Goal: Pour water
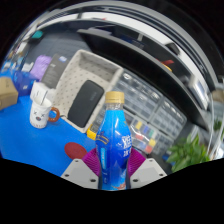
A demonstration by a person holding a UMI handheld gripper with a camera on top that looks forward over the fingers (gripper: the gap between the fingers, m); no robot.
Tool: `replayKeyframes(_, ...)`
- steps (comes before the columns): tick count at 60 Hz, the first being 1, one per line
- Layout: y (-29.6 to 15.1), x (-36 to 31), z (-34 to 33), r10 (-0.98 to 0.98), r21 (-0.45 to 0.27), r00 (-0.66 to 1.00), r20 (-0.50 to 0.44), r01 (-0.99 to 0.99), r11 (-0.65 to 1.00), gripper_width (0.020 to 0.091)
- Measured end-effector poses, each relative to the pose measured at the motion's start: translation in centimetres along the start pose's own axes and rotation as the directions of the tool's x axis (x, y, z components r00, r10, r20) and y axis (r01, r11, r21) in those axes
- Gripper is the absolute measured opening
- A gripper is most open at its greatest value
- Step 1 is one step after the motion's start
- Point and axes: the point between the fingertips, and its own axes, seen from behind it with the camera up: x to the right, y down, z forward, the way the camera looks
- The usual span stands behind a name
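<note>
Bottle between tongs, upright

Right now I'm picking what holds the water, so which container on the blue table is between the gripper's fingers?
The blue bottle with the orange cap stands upright between the fingers of the gripper. The white cup sits farther off, beyond them.

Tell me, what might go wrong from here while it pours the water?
The blue bottle stands upright, gripped low down between the pads, so the tall top could swing or slip once tilted. Its yellow cap looks still on, so nothing would pour until it is removed. The white mug sits well off to one side on the blue table, so water could miss it.
</note>
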Motion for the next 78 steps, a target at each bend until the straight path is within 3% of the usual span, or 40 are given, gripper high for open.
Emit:
replayKeyframes(15,-6.5,-5.5,4.8,-0.485,0.026,0.873,0.046,0.484,0.874,0.0310)
replayKeyframes(27,-9.8,-9.3,7.4,-0.815,0.049,0.580,-0.015,0.814,0.578,0.0311)
replayKeyframes(40,-13.0,-11.0,8.3,-0.971,0.049,0.213,-0.109,0.977,0.208,0.0310)
replayKeyframes(48,-15.1,-11.6,8.1,-0.980,0.015,-0.049,-0.192,0.999,-0.052,0.0310)
replayKeyframes(53,-15.6,-12.2,8.0,-0.969,0.003,-0.124,-0.215,0.992,-0.128,0.0309)
replayKeyframes(68,-15.2,-12.0,8.3,-0.971,-0.019,-0.135,-0.198,0.991,-0.134,0.0312)
replayKeyframes(78,-15.3,-11.1,7.8,-0.973,0.046,0.138,-0.183,0.990,0.132,0.0309)
